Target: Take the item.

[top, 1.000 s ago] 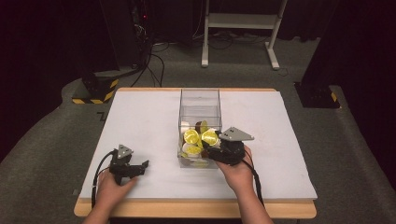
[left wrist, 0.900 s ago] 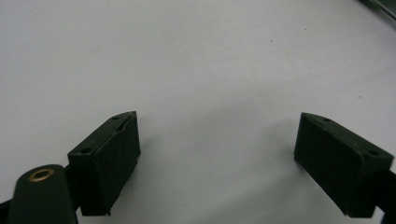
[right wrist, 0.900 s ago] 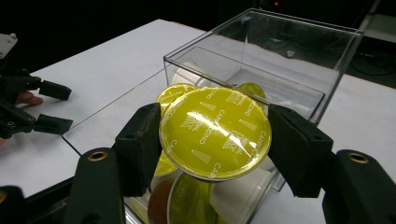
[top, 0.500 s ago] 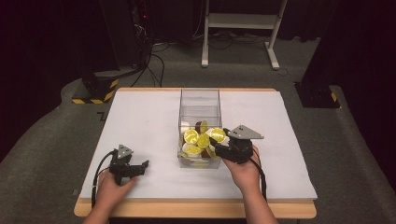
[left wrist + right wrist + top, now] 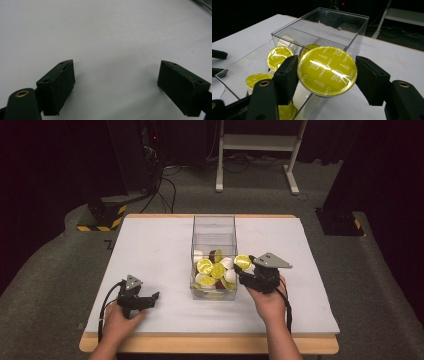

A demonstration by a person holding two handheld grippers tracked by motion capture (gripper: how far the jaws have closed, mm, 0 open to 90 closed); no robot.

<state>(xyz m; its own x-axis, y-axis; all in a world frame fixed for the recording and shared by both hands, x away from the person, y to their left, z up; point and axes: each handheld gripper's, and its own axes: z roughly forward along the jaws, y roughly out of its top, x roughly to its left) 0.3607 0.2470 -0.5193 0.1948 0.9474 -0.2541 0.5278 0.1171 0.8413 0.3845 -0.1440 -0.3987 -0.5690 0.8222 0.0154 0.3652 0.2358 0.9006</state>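
A clear plastic box [image 5: 214, 227] stands in the middle of the white table and holds several coffee capsules [image 5: 212, 270] with yellow-green foil lids. My right gripper [image 5: 243, 267] is shut on one such capsule [image 5: 327, 70], its two pads pressing the capsule's sides, lid up. It holds the capsule just over the box's right wall [image 5: 352, 37], near the front corner. My left gripper [image 5: 152, 296] rests on the table at the front left, open, with nothing between its jaws; in the left gripper view its gripper [image 5: 116, 82] spans bare white tabletop.
The table's [image 5: 150, 245] wooden front edge [image 5: 200, 344] runs just behind the person's hands. A white metal stand [image 5: 260, 142] and cables lie on the dark floor beyond the table. A yellow-black striped base [image 5: 100, 217] sits off the far left corner.
My right gripper has carried the capsule from above the box's contents to the right, past the box's right wall, and slightly up. The left gripper has stayed put.
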